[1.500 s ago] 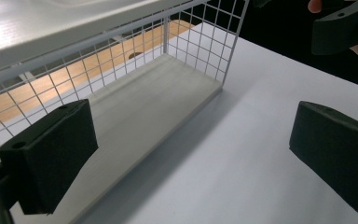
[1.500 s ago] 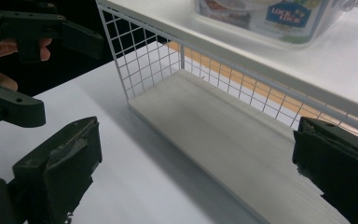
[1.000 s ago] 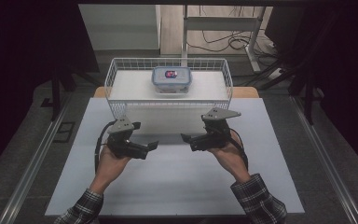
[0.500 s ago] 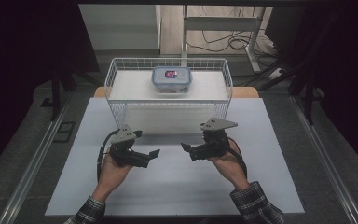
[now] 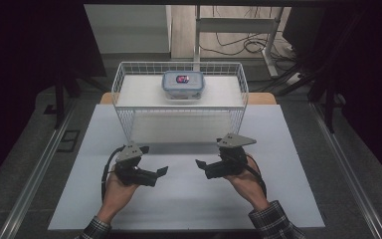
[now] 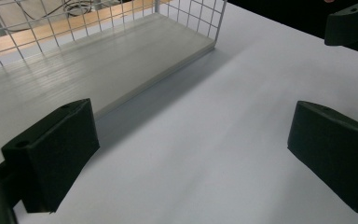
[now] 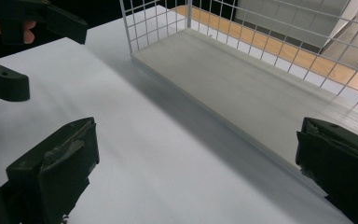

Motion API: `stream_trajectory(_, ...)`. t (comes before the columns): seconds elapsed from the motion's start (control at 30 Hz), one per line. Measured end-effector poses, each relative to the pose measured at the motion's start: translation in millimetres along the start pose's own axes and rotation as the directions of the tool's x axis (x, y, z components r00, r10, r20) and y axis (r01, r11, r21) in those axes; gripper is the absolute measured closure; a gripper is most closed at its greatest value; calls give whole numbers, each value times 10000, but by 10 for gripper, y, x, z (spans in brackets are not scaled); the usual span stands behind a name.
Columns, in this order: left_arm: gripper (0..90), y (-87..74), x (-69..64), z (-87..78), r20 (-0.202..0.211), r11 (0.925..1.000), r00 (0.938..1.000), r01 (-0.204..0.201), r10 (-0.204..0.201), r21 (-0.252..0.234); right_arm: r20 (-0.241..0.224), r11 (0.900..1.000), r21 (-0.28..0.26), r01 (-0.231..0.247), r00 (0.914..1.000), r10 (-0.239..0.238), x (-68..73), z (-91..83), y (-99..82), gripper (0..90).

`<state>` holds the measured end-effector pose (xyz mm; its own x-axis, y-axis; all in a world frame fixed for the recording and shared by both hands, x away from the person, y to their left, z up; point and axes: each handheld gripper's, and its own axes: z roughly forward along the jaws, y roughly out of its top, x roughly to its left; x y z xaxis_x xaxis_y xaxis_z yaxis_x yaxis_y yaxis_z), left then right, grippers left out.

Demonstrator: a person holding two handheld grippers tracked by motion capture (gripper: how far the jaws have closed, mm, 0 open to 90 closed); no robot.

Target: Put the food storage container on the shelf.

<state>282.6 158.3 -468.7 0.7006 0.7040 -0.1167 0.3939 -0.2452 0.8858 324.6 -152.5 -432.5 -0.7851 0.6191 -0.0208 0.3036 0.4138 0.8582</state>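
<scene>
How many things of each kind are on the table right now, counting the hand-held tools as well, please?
Hand-held tools: 2, the left tool and the right tool, both open and holding nothing.
Wire baskets: 1, the white basket.
Lidded containers: 1, the clear food container sitting inside the basket.
Total: 4.

No readable text anywhere; red-purple label [image 5: 182,78] on container lid [image 5: 183,81], possibly printed, too small.
</scene>
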Motion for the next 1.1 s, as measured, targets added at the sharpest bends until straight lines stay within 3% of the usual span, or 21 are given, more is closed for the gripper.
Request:
stream_trajectory(0.4, 14, -106, -49, -82, -210, 9999, 9997, -99, 102, 130, 36, 9999, -85, -108, 9999, 108, 20, -129, -92, 0)
stream_trajectory(0.83, 15, -276, -100, -169, -261, 9999, 9996, 50, -47, 130, 134, 9996, 41, -281, 9995, 280, 46, -221, -265, 0)
stream_trajectory(1.1, 14, -366, -161, -168, -372, 9992, 9992, -146, 160, 377, 118, 9992, 173, -348, 9993, 346, 80, -238, -380, 0)
